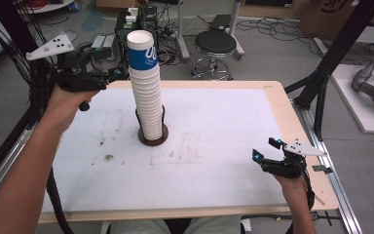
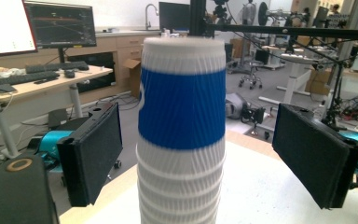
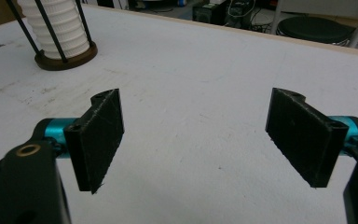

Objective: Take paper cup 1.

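A tall stack of ribbed white paper cups [image 1: 146, 92], its top cup banded blue, stands in a round brown holder [image 1: 153, 139] on the white-topped desk [image 1: 214, 146]. The left tongs [image 2: 196, 154] gape on either side of the top cup, apparently not touching it. The right tongs [image 3: 198, 140] rest open and empty, well apart.

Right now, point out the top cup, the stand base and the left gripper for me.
top cup [image 2: 182, 109], left gripper view, on its blue band
stand base [image 1: 153, 141], high view, on the brown front rim
left gripper [image 2: 193, 154], left gripper view, midway between its open jaws
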### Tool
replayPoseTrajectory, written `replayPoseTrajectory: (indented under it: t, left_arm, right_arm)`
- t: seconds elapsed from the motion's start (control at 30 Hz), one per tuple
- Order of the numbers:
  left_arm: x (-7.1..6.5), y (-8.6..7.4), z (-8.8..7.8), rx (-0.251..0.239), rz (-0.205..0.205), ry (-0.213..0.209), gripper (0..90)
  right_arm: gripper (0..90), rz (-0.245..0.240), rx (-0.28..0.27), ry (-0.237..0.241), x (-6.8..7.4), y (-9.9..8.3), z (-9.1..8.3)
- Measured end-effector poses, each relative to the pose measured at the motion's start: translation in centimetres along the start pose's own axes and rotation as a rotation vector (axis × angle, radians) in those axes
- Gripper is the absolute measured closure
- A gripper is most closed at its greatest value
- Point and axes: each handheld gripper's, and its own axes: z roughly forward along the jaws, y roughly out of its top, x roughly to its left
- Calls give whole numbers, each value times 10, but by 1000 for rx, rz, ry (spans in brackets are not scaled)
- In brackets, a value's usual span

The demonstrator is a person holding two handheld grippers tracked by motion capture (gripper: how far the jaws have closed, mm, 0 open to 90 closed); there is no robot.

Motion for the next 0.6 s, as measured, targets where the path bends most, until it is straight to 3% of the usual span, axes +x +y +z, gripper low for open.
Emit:
replayPoseTrajectory:
  t: [0.3, 0.6]
  left_arm:
    - [8, 22, 22, 63, 11, -15, 157]
    - [9, 33, 43, 109, 23, -26, 157]
  right_arm:
    - [197, -5, -5, 1, 0, 0, 1]
    - [197, 0, -3, 3, -1, -1, 1]
